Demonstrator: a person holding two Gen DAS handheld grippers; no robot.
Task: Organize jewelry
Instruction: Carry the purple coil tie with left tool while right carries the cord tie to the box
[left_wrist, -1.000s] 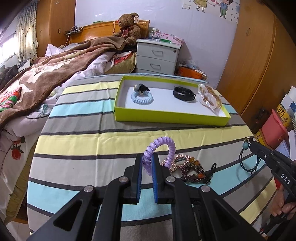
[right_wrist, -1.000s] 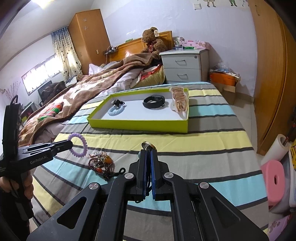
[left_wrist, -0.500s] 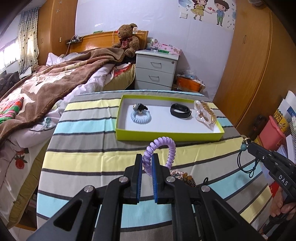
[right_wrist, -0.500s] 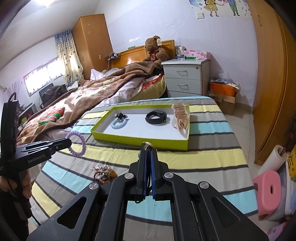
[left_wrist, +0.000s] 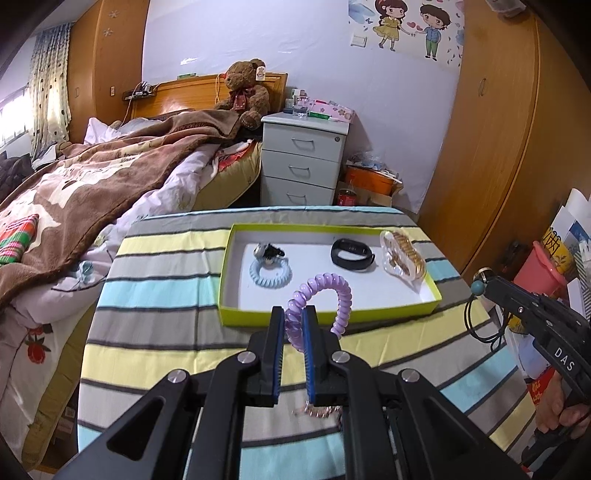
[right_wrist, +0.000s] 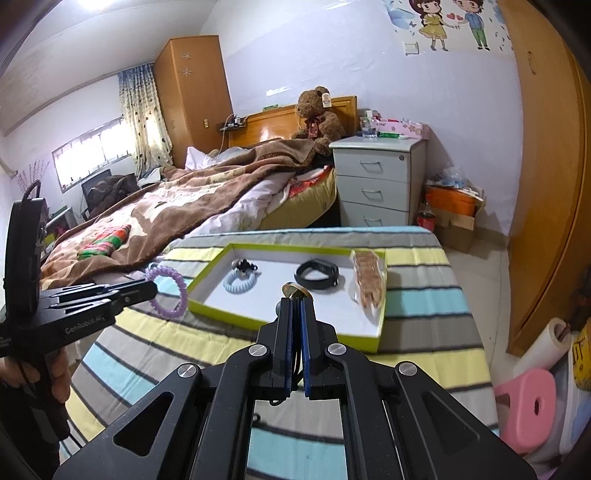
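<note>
My left gripper (left_wrist: 293, 314) is shut on a purple spiral hair tie (left_wrist: 321, 291), held up in front of the lime-green tray (left_wrist: 258, 317); the right wrist view shows that gripper (right_wrist: 147, 290) and tie (right_wrist: 166, 291) left of the tray (right_wrist: 221, 315). My right gripper (right_wrist: 296, 306) is shut on a black cord with a brass pendant (right_wrist: 295, 290) sticking up between the pads. From the left wrist view the cord (left_wrist: 480, 325) dangles below it, with a teal bead (left_wrist: 476, 287). In the tray lie a light blue coil (left_wrist: 270, 272), a black band (left_wrist: 351, 253) and a bagged gold bracelet (left_wrist: 404, 256).
A beaded bracelet pile (left_wrist: 321, 410) lies on the striped tablecloth (left_wrist: 166, 288), mostly hidden under my left gripper. A bed (left_wrist: 92, 192) borders the table's left side, a grey nightstand (left_wrist: 303, 166) stands behind it, and a pink stool (right_wrist: 524, 406) sits at the right.
Both grippers have risen with their items still gripped. The tray now looks farther and lower in both views, and the beaded pile has slid down behind my left gripper.
</note>
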